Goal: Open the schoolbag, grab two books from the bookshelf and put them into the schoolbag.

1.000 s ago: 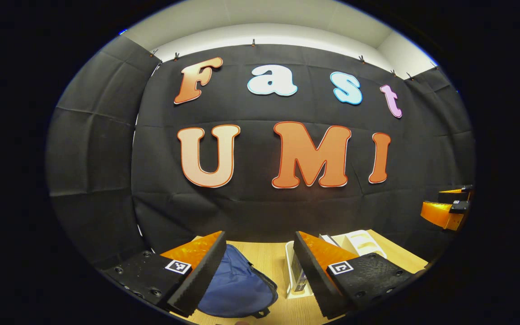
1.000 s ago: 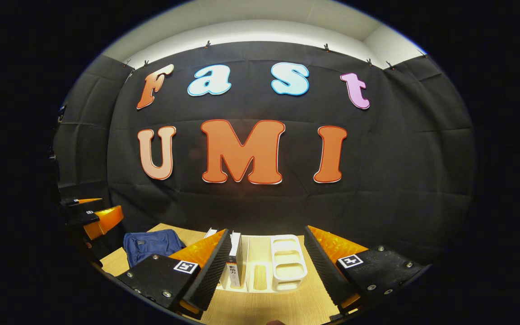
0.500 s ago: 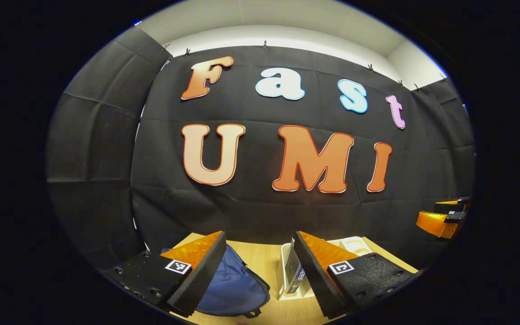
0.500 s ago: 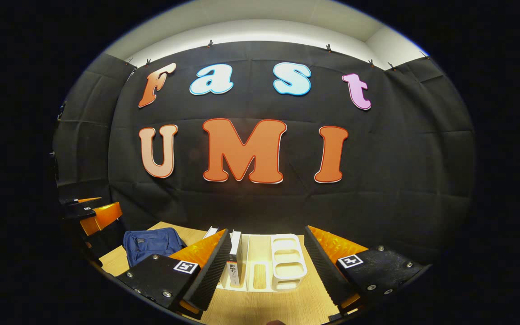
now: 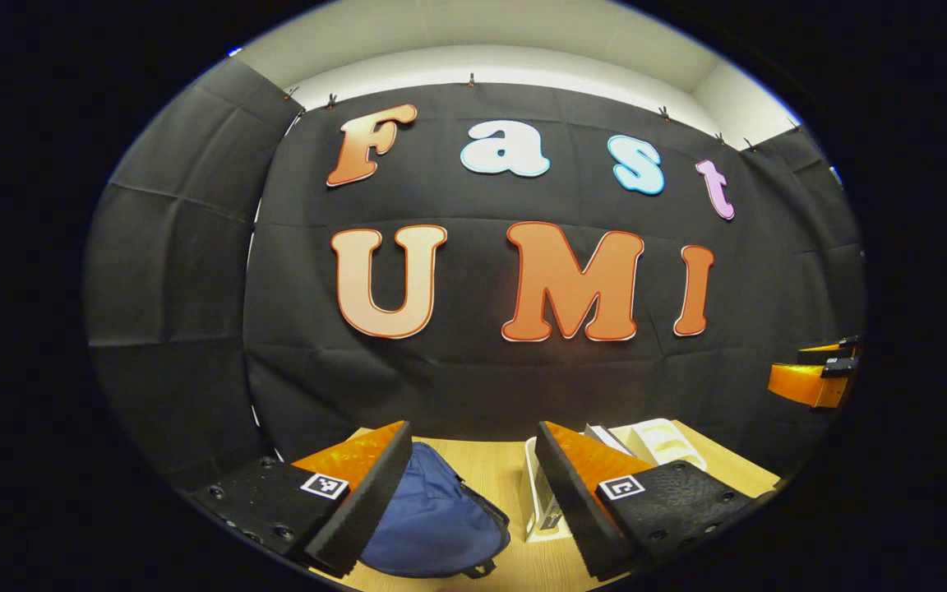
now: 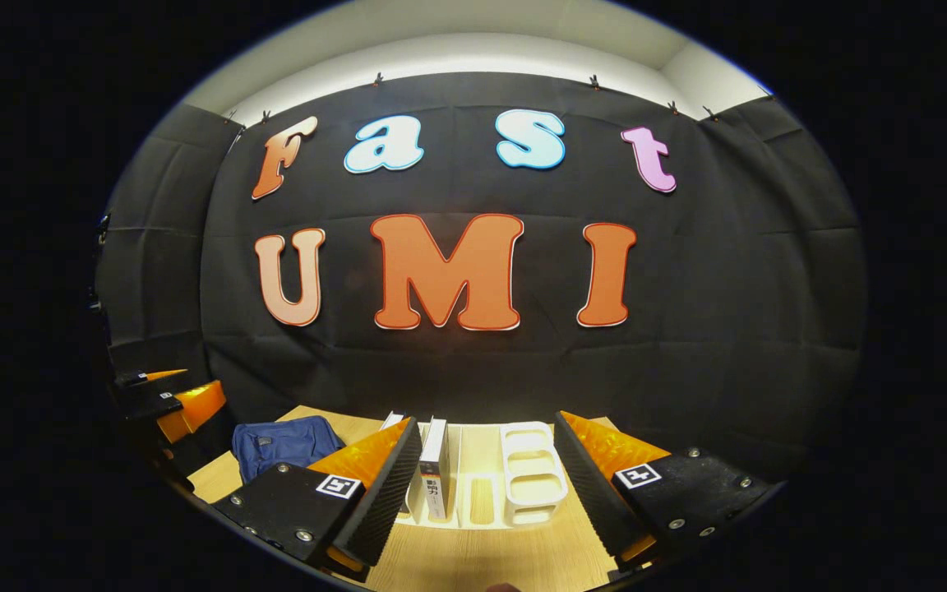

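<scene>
We're holding the left gripper (image 5: 473, 493) w/ jaws spread, blue schoolbag (image 5: 432, 522) lying at 6 o'clock. We're keeping the right gripper (image 6: 486, 485) wide too, gripping nothing; books (image 6: 434, 469) standing in the white bookshelf (image 6: 533, 477) at 6 o'clock.

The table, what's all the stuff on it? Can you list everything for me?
schoolbag: one, blue, lying on the table's left part.
books: at least two, pale spines, upright in the rack's left slots.
bookshelf: one, white plastic rack, right of the schoolbag.
table: one, light wood, under everything.
left hand-held gripper: one, open, above the schoolbag.
right hand-held gripper: one, open, facing the bookshelf.
</scene>
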Available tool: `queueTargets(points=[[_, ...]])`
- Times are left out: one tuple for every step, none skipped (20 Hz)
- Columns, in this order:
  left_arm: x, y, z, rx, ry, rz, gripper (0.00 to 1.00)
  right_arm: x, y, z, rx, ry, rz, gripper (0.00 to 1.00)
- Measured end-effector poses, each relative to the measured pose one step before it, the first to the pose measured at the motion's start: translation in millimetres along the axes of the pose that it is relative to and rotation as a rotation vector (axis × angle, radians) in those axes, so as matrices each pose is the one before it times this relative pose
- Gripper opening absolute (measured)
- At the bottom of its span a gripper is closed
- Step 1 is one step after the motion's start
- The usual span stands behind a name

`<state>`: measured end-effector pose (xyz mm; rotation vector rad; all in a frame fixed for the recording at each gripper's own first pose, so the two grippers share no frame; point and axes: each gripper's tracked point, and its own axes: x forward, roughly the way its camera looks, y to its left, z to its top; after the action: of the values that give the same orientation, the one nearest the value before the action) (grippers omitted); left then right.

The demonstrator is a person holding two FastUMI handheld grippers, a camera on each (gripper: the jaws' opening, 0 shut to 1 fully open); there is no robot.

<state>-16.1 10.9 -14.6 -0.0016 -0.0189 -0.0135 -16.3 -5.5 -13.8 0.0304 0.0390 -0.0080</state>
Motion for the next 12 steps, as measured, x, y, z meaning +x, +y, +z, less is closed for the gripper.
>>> queueTargets(points=[[0.83, 0.47, -2.52, 0.01365, 0.00316, 0.00091, 0.95, 0.25, -0.91, -0.61, -0.00233, 0.00186, -0.00297, 0.96], [0.48, -0.06, -3.52, 0.02068, 0.00620, 0.00191, 0.95, 0.22, -0.92, -0.64, -0.00257, 0.00114, -0.00292, 0.96], [1.02, 1.32, -2.48, 0.02557, 0.00604, 0.00419, 0.95, 1.26, -0.64, -0.80, -0.00179, 0.00016, -0.00268, 0.96], [1.04, 0.57, -3.98, 0.02922, 0.00724, 0.00420, 0.95, -0.10, -1.88, -0.72, -0.00072, 0.00062, -0.00419, 0.96], [1.45, -0.20, -4.50, 0.03346, 0.01123, 0.00116, 0.95, -0.13, -0.80, -1.70, 0.00059, 0.00313, -0.00329, 0.96], [2.80, -1.08, -9.43, 0.03985, 0.01831, 0.00234, 0.95, 0.63, -1.47, -2.38, 0.00156, 0.00464, -0.00344, 0.96], [2.94, -0.52, -9.74, 0.04343, 0.02581, 0.00453, 0.95, 0.67, -2.85, -4.28, 0.00301, 0.00833, -0.00391, 0.96], [2.12, -5.87, -12.20, 0.04036, 0.03051, -0.00858, 0.98, -0.13, -1.98, -4.15, 0.00515, 0.00938, -0.00392, 0.96], [2.96, -6.19, -10.82, 0.03787, 0.02822, -0.00982, 0.95, 0.21, -2.18, -3.63, 0.00571, 0.00981, -0.00442, 0.96], [3.56, -8.42, -11.96, 0.03720, 0.02947, -0.01334, 0.95, 0.92, -2.65, -4.21, 0.00465, 0.01055, -0.00572, 0.96], [4.91, -9.31, -13.39, 0.04044, 0.03077, -0.01542, 0.95, 0.49, -4.84, -5.05, 0.00316, 0.01115, -0.00734, 0.96], [6.85, -10.71, -12.04, 0.04267, 0.02589, -0.01407, 0.95, -0.08, -5.34, -4.30, 0.00137, 0.01055, -0.00845, 0.96]])
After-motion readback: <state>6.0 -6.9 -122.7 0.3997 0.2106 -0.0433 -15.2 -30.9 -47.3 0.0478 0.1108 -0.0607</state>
